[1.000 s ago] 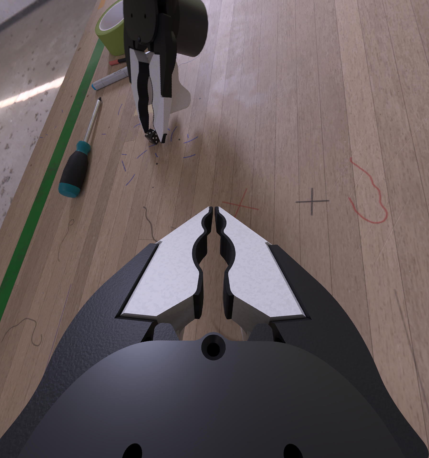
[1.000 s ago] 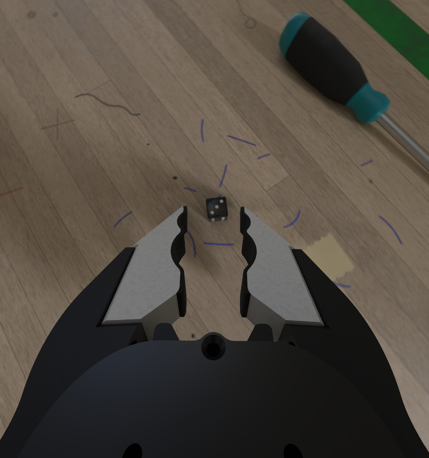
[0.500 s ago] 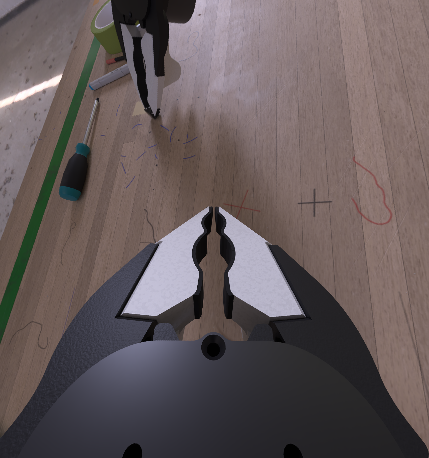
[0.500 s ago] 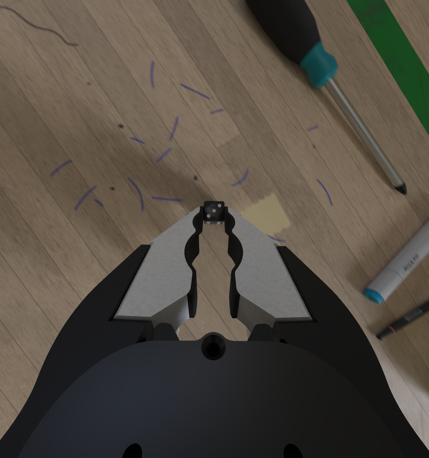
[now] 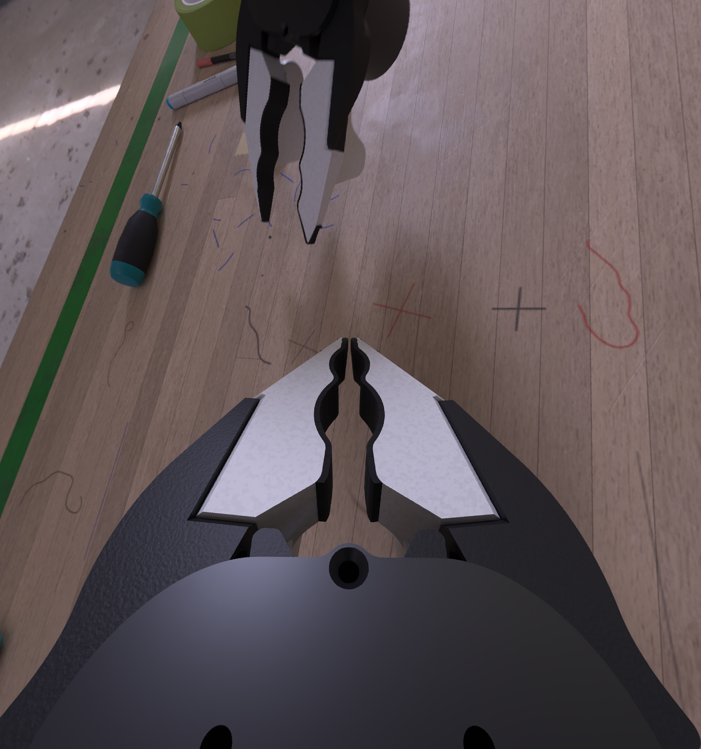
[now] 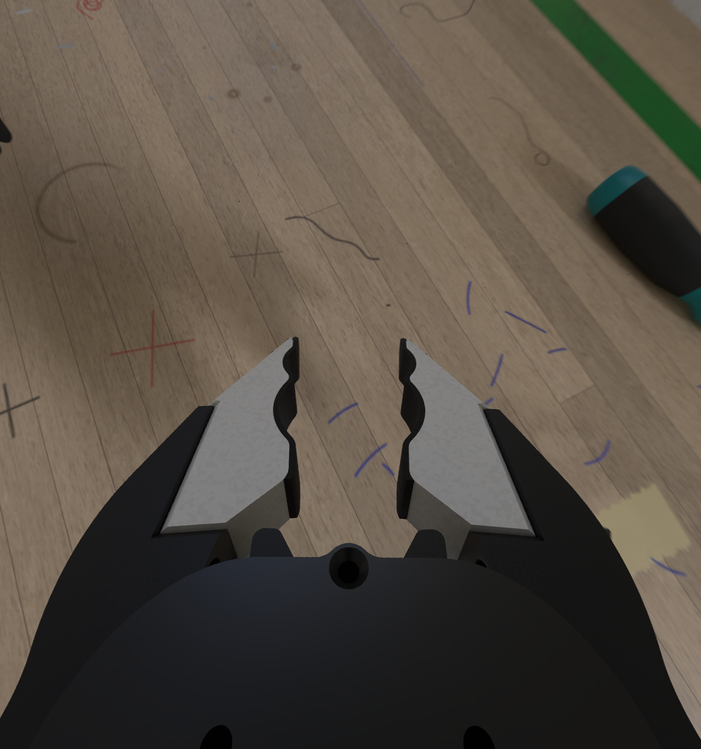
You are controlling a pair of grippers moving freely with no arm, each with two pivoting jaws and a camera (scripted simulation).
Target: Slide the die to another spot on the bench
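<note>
Right tool (image 6: 348, 344) is spread wide with nothing between its fingers, hovering over the counter (image 6: 340, 142) near the blue pen marks (image 6: 498, 369). Left tool (image 5: 348, 343) is pinched closed on nothing. The die isn't visible in either view (possibly hidden behind the right tool's body, can't tell). Risk: with the die out of sight, a re-approach could miss it or knock it toward the screwdriver (image 5: 138, 239).
</note>
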